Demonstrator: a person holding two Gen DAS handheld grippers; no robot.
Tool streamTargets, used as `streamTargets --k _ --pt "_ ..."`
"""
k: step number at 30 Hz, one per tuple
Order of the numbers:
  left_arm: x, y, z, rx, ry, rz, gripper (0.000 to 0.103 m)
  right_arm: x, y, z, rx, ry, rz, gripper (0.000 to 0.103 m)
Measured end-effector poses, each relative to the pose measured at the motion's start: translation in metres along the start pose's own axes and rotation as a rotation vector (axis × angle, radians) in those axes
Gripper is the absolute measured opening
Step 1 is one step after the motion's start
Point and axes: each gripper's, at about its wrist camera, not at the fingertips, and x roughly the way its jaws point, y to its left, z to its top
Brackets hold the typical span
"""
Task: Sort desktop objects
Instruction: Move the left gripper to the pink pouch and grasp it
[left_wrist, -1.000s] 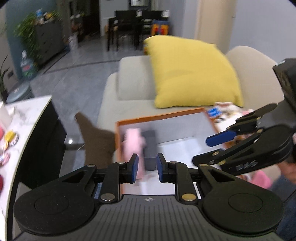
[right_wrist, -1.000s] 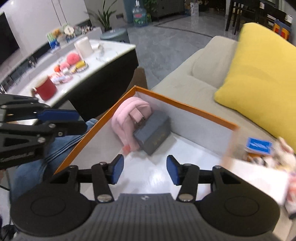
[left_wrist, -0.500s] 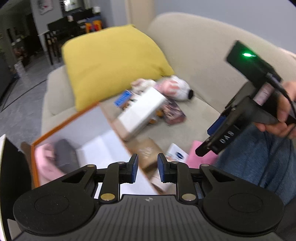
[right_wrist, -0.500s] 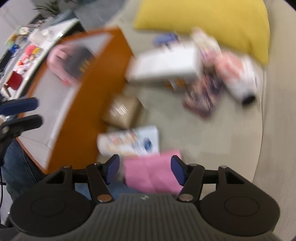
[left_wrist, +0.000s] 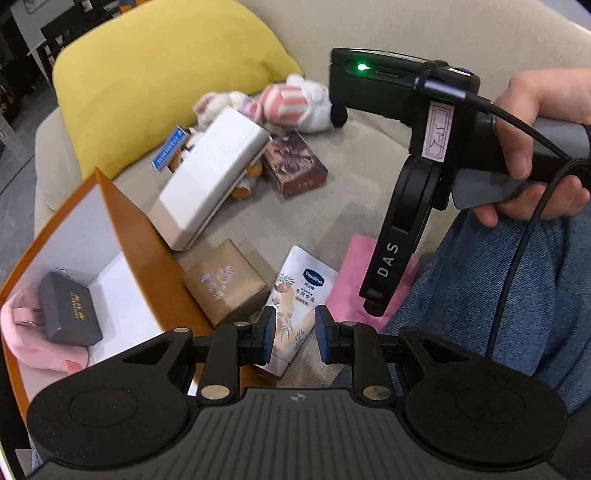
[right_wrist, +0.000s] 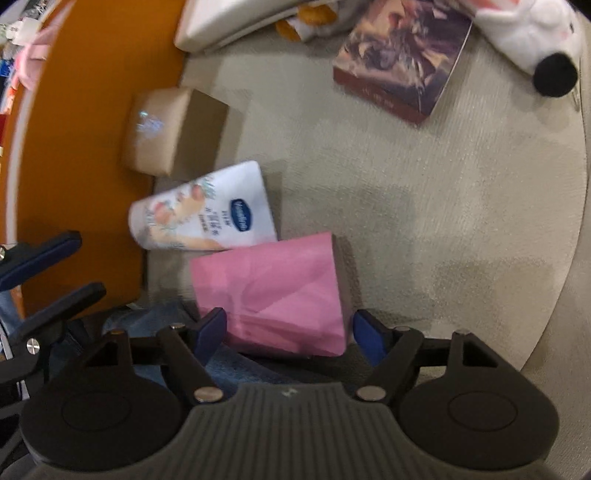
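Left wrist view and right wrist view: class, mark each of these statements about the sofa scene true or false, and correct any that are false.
1. A dark grey box lies inside the orange storage box. True.
2. The pink packet lies inside the orange storage box. False: it lies on the sofa, beside the Vaseline tube.
3. The right gripper is shut on the Vaseline tube. False: its jaws are opening, with the pink packet between them, not gripped.
4. A yellow cushion rests on the sofa behind the plush toys. True.
5. The left gripper holds the brown box. False: it holds nothing; the Vaseline tube shows between its fingers.
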Motion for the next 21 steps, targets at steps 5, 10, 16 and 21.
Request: streamTargets --k 5,10,16,21 --pt "0.015 -0.002 0.003 0.004 0.033 -0.027 0.026 0.013 -0.006 0.007 0.025 0.025 0.02 0.081" --pt "0.02 0.0 -0.002 -0.025 0.051 -0.039 0.026 0.008 -0.002 -0.001 0.013 -0.005 0.021 0.067" --pt "0.009 0.003 -0.005 -0.088 0.029 -0.068 0.026 -0.01 0.004 -0.021 -0.001 -0.07 0.049 0.035" --pt "0.001 0.01 -0.006 -0.225 0.019 -0.101 0.026 -0.027 0.012 -0.043 -0.014 -0.139 0.081 0.024"
